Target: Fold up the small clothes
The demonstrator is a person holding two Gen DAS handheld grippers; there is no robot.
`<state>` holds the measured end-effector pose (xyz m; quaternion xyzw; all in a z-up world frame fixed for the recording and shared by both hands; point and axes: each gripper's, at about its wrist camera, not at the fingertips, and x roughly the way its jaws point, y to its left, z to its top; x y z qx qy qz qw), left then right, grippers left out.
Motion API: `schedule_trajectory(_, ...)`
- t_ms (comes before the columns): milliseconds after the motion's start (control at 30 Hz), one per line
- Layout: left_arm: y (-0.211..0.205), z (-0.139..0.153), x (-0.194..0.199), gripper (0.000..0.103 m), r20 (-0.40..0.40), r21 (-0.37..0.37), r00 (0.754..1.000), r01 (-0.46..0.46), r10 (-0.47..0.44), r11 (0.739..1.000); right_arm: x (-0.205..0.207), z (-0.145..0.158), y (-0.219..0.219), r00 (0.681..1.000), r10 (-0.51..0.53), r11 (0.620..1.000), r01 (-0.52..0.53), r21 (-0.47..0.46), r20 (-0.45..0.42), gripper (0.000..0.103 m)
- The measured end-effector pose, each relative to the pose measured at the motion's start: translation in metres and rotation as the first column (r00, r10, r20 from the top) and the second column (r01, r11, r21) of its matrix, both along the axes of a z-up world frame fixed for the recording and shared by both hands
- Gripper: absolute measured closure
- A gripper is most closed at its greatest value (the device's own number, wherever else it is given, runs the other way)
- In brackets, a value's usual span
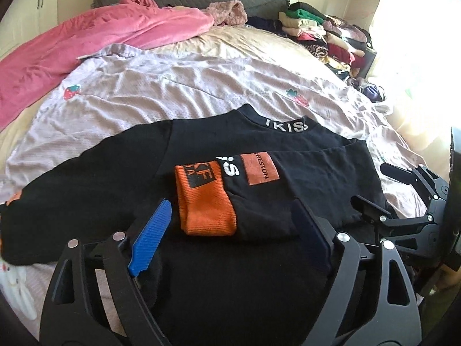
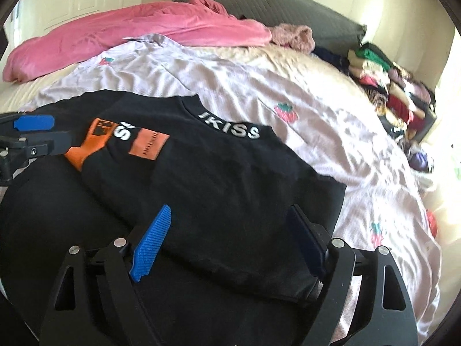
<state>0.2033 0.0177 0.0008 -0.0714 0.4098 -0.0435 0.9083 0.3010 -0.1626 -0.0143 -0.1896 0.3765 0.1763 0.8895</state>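
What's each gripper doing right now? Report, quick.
Left gripper: jaws open, holding nothing, over the orange cuff of the black top.
Right gripper: jaws open, holding nothing, over the top's folded side.

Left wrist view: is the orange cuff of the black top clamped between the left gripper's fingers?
No. The orange cuff lies flat on the black top, loose between the wide-open fingers of the left gripper.

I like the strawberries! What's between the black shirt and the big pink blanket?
In both wrist views, the lilac strawberry sheet lies between the black shirt and the pink blanket, wrinkled, with beige bedding showing farther back.
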Motion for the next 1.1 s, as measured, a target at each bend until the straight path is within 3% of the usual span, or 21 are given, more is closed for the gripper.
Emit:
schedule_trajectory(100,0.008,0.005,-0.008,0.016,0.015,0.003,1.000,-0.021,0.021,1.000,-0.008,0.005,0.008,1.000,0.030,1.000,-0.030,0.002,0.010,0.021)
schedule_trajectory(267,0.027,0.012,-0.020,0.015,0.031,-0.005,0.997,-0.065,0.065,0.998,-0.024,0.017,0.025,0.995,0.098,0.995,-0.098,0.005,0.034,0.021)
schedule_trajectory(500,0.065,0.017,-0.038,0.012,0.043,-0.008,0.983,-0.176,0.176,0.984,-0.037,0.036,0.037,0.983,0.181,0.979,-0.182,0.089,0.022,0.021)
schedule_trajectory(833,0.131,0.017,-0.070,0.011,0.045,0.007,0.937,-0.346,0.345,0.938,-0.038,0.066,0.056,0.956,0.292,0.935,-0.287,0.211,0.008,0.021)
schedule_trajectory(1100,0.173,0.008,-0.089,0.011,0.031,0.008,0.898,-0.440,0.439,0.898,-0.026,0.064,0.067,0.947,0.318,0.912,-0.293,0.287,-0.044,0.021)
